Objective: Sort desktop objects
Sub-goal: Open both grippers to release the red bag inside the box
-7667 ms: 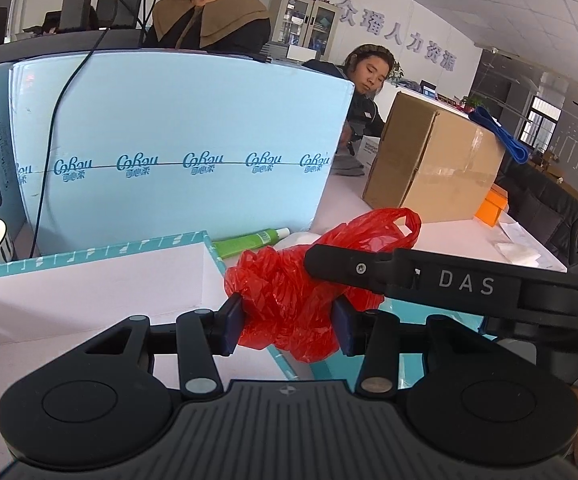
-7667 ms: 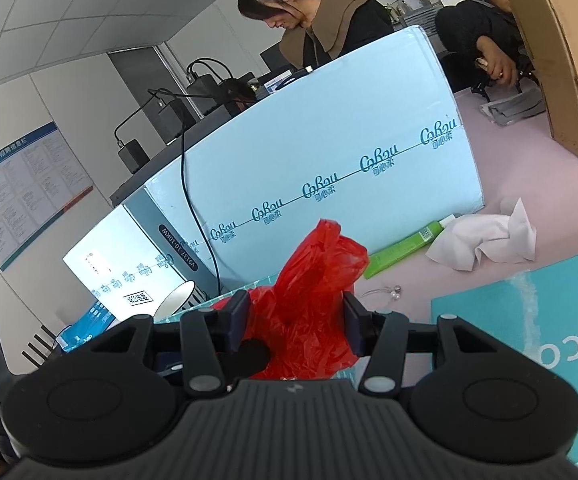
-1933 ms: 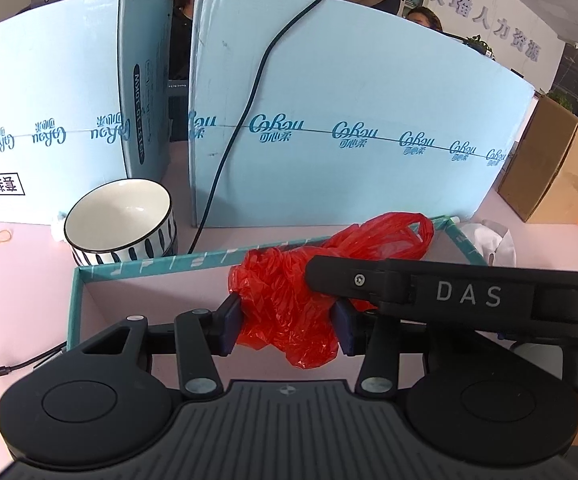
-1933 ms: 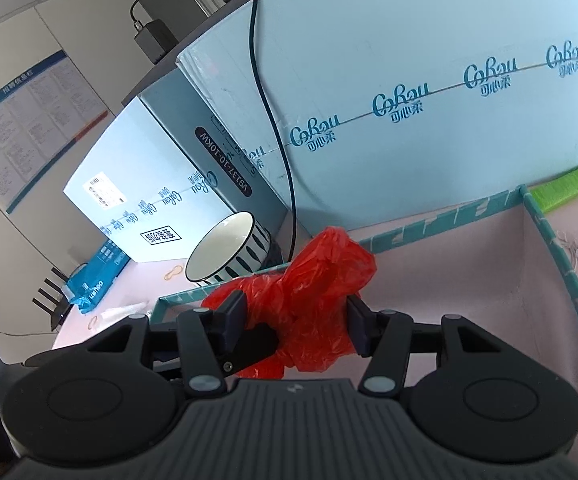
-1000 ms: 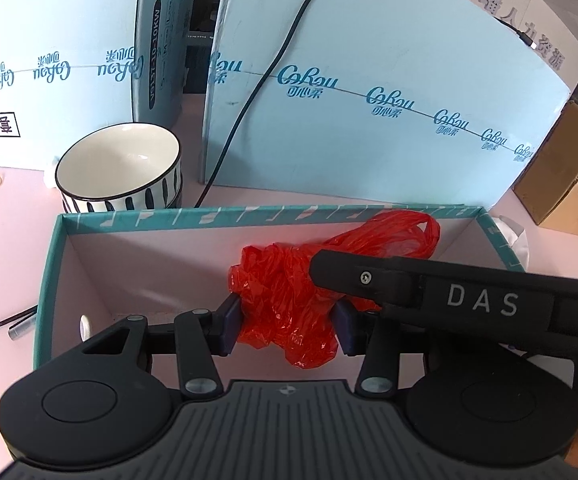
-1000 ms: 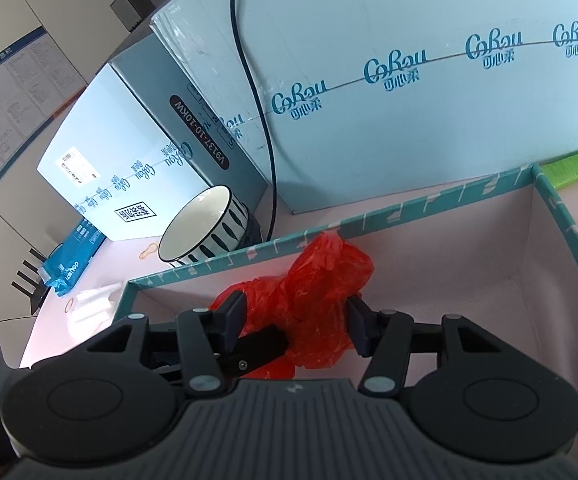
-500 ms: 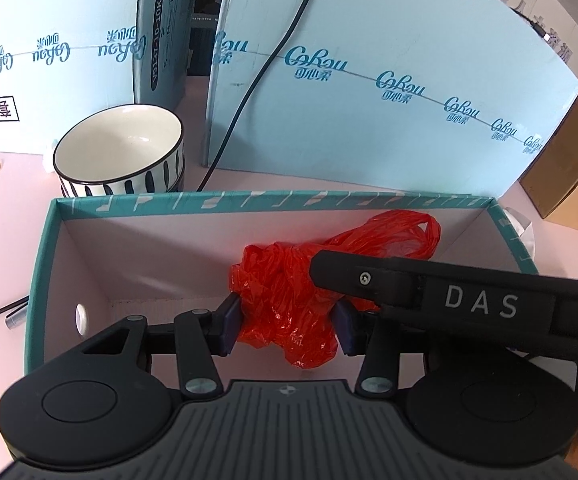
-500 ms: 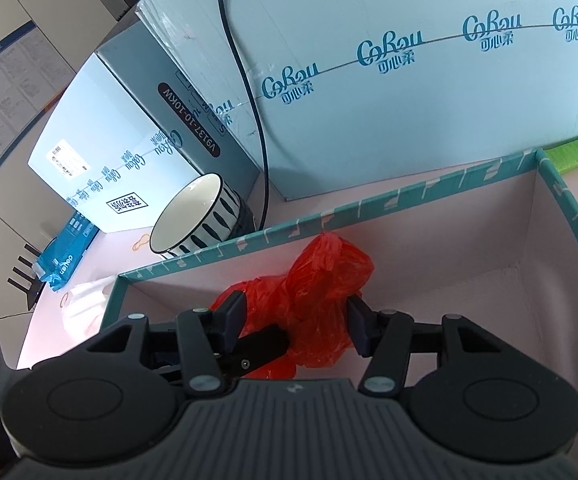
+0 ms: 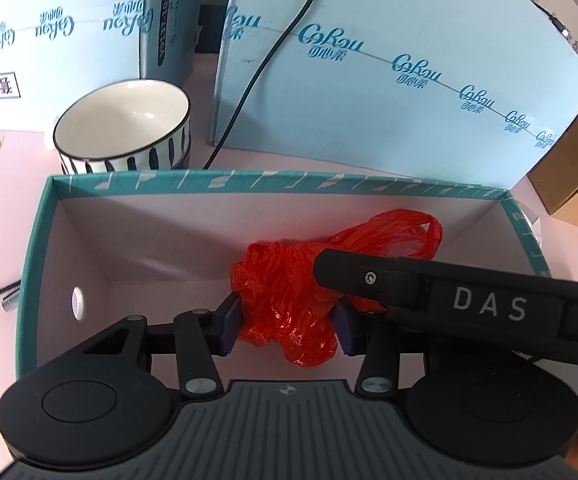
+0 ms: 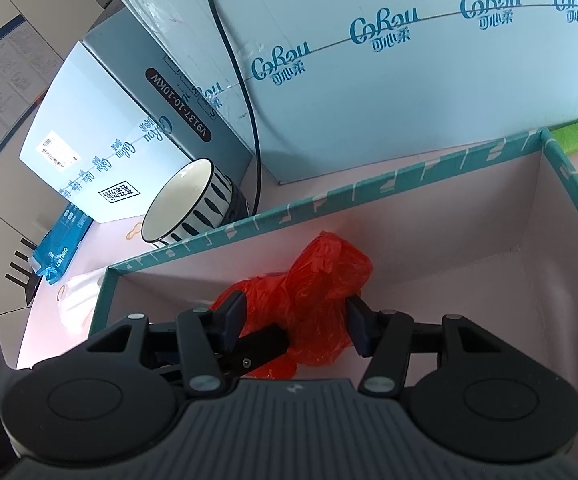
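Observation:
A crumpled red plastic bag [image 9: 289,300] hangs inside a teal-rimmed cardboard box [image 9: 249,182] with a pale pink inside. My left gripper [image 9: 287,326] is shut on the bag's left part. My right gripper [image 10: 295,326] is shut on the same red bag [image 10: 321,292], and its finger crosses the left wrist view [image 9: 409,284]. Both hold the bag low inside the box [image 10: 329,196], just above its floor. The bag's handles [image 9: 405,228] stick up toward the box's back wall.
A white bowl with black stripes [image 9: 123,128] stands behind the box's left corner. Tall light-blue cartons [image 9: 389,60] with a black cable [image 9: 273,52] wall off the back. A brown carton [image 9: 573,172] stands at right. A green tube [image 10: 577,132] lies behind the box's right side.
Both grippers have carried the red bag left over the box and lowered it inside. The box walls now surround the bag on all sides.

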Motion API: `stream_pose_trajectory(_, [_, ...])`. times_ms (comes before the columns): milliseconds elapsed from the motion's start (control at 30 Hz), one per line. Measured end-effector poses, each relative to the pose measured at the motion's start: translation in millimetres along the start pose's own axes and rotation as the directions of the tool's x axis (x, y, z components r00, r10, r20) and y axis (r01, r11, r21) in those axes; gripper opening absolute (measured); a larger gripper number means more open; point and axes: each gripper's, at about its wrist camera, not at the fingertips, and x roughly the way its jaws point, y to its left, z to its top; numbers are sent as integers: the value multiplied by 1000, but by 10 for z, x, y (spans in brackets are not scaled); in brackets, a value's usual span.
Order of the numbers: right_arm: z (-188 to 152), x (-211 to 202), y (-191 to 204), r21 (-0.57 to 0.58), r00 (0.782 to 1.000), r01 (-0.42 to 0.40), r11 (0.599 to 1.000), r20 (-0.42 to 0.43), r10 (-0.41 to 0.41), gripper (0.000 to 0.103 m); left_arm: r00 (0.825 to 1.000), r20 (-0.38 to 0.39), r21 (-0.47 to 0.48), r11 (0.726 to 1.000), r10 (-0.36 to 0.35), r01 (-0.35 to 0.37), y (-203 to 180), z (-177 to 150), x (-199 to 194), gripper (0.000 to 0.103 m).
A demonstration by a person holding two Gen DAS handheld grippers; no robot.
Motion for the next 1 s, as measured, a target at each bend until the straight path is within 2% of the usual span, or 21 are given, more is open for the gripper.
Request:
stream_pose_trajectory(433, [18,72,-55,33,999,7,999,-44,-5,58,998,-56,-46,999,-8,6,42,33,74,42])
stream_pose_trajectory(733, [15,90,-72,51,999,9,999,-53,-6,59,998,-58,-46,999,8,-11,29,37,93,44])
stream_pose_trajectory(933, [24,93,-83,62,998,12,998,-56,-9,60,997,-74,-62,998,28,-33,43,53,120,51])
stream_pose_trajectory(1000, [28,94,-92,70,998,16,997,-57,-12,62,996,-85,-73,996,37,-43,56,58,133,61])
